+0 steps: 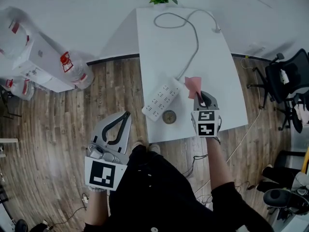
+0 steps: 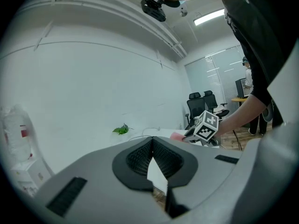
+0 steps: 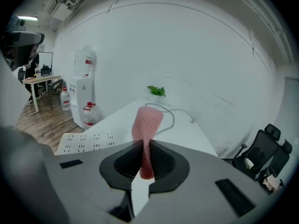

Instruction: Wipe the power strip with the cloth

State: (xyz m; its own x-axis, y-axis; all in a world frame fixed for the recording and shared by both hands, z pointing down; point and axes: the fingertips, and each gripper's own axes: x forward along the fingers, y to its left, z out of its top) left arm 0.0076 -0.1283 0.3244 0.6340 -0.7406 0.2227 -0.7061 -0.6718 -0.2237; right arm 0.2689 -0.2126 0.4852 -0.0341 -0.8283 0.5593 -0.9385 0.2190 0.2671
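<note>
- Head view: a white power strip (image 1: pixel 161 102) with rows of sockets is seen lying slantwise near the front edge of the table (image 1: pixel 217 71). Its grey cord (image 1: pixel 196 45) loops toward the far edge. A small round object (image 1: pixel 169 117) is seen just beside the strip, at the front edge. A pink cloth (image 1: pixel 193 85) is pinched in the right gripper (image 1: pixel 198 95), just beside the strip's far end. The left gripper (image 1: pixel 127 115) is held off the table, over the wooden floor (image 1: pixel 48 144).
- A red-capped water jug (image 1: pixel 72 66) is seen on the floor; its contents cannot be told.
- Left gripper view: the jaws are pressed together, with nothing between them.
- Right gripper view: the jaws are clamped on the netted cloth, which stands upright.
</note>
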